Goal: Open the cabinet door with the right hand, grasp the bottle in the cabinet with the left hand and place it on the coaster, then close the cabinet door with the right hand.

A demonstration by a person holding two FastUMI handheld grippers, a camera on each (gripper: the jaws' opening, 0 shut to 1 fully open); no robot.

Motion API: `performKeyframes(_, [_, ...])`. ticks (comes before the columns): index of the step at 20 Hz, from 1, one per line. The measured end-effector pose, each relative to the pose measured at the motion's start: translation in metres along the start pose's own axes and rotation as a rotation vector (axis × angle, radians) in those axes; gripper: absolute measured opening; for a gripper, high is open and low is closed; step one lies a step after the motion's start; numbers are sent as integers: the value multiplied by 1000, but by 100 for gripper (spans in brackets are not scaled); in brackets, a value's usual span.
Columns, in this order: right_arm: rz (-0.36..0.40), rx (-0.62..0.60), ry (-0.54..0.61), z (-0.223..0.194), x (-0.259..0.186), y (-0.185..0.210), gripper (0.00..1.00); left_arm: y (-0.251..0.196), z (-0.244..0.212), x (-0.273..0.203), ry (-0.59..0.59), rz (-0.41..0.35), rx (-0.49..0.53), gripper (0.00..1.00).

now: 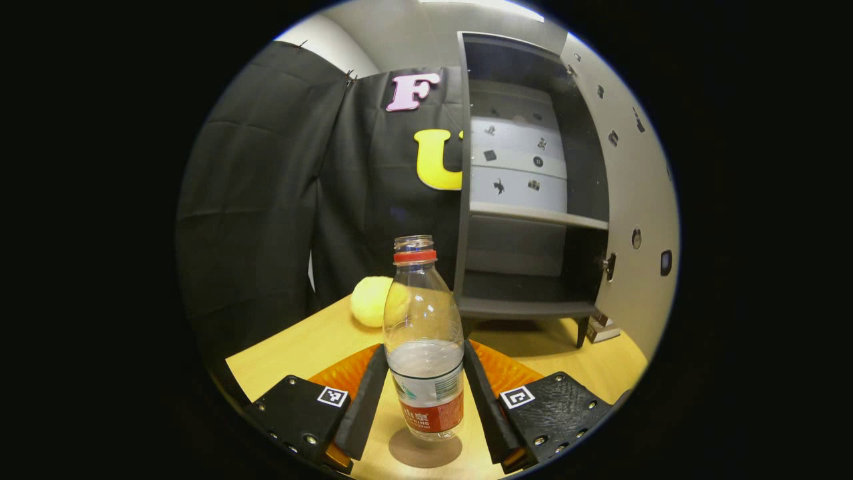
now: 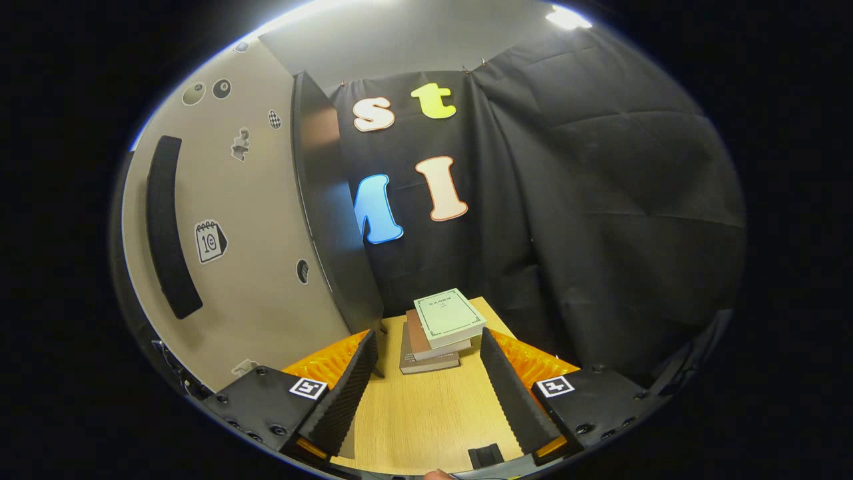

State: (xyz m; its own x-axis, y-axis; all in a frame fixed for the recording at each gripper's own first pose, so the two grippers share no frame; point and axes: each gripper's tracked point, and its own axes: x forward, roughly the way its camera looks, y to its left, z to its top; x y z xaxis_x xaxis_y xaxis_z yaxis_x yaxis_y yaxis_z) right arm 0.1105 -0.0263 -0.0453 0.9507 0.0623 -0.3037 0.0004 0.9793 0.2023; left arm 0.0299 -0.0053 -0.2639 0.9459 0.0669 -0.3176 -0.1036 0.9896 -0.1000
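The cabinet (image 1: 533,200) stands open and bare, and the bottle (image 1: 424,347) is already out, upright on the round coaster (image 1: 426,450) on the bench (image 1: 300,347), between the spread fingers of the left tongs (image 1: 425,400), which seem just clear of its sides. The right tongs (image 2: 426,387) are spread and hold nothing, beside the open cabinet door (image 2: 233,233). By my reckoning the fetching is done, and what remains is drawing the left tongs back and shutting the door.
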Motion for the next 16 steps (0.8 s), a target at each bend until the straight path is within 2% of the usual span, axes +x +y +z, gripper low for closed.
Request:
performKeyframes(8, [-3,6,39,-13,8,-5,98,7,-39,-2,69,30,2,65])
performKeyframes(14, [-3,5,51,-15,13,-2,98,-1,-48,-18,6,37,29,65])
performKeyframes(15, [-2,-2,49,-15,12,-1,92,-2,-47,-22,-6,40,36,65])
performKeyframes(16, [0,-9,49,-14,12,0,92,-5,-49,-22,-7,39,45,65])
